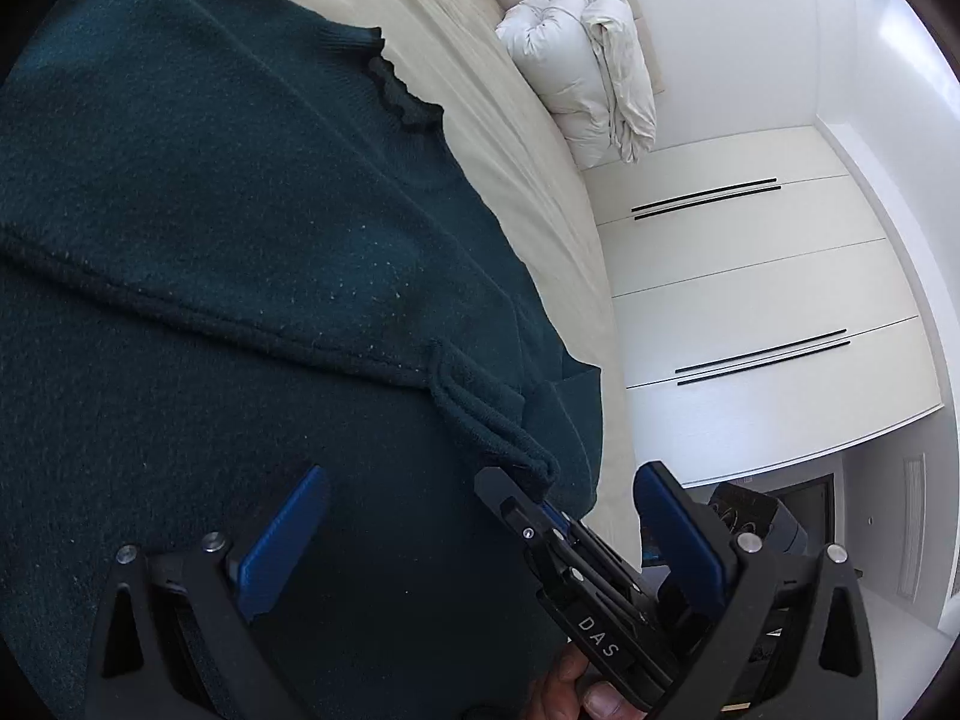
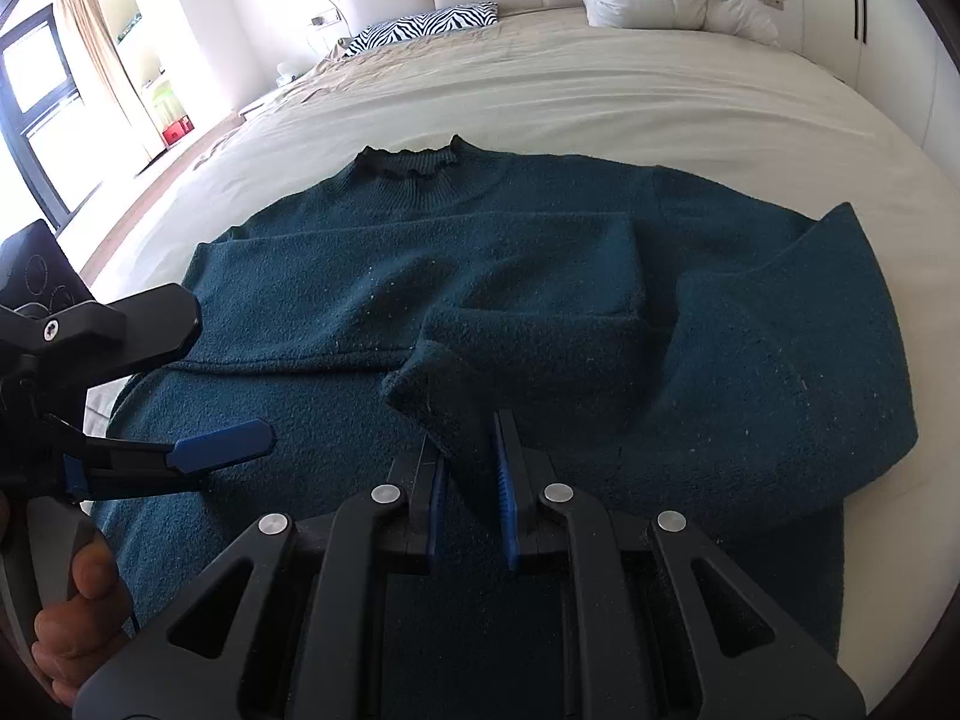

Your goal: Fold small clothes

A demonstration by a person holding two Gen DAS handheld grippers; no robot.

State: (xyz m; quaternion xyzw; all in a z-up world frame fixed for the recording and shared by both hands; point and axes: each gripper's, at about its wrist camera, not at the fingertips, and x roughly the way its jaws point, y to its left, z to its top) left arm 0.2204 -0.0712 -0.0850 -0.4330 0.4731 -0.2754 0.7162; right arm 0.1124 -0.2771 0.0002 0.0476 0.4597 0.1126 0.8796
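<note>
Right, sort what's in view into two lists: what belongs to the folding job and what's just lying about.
Part of the job:
- teal sweater, spread on the bed
- its sleeve cuff, gripped
- right gripper, closed on the cuff
- left gripper, open, over the sweater

Just lying about:
- white duvet, bundled by the headboard
- zebra-print pillow
- bed sheet
- wardrobe doors

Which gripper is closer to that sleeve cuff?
Right. The right gripper is clamped on the cuff itself; the left gripper hangs open beside it, over the sweater.
</note>
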